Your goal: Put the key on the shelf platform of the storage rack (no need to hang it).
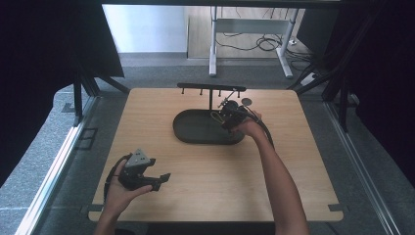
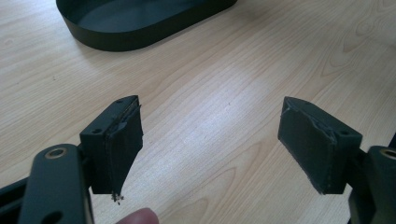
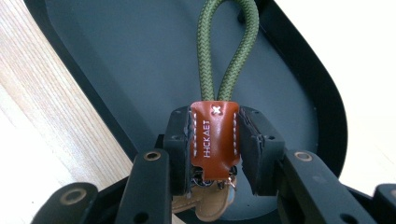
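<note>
- R gripper (image 3: 215, 140) has its jaws clamped on the brown leather tab (image 3: 214, 135) of a keychain, pads squeezing both sides, so it's a firm grip.
- The green cord loop (image 3: 227, 51) sticks out straight ahead of the jaw tips, free. Guessing the tab was picked bc it's flat and stiff, and that leaves the loop clear to go over smth.
- Some tan bits (image 3: 210, 205) dangle below the tab, under the jaws. Can't tell what they are.
- Dark oval tray (image 3: 116, 56) is right beneath/ahead of the jaws. In the high view the R gripper (image 1: 230, 115) hangs over the tray's (image 1: 188, 128) far end, just in front of a rack (image 1: 211, 88) w/ pegs. Prob either hanging it or dropping it in the tray, imo.
- L gripper (image 2: 210, 140) jaws wide apart, nothing btwn them, just bare table (image 2: 210, 84) under them. Looks parked near the table's front edge, out of the way.
</note>
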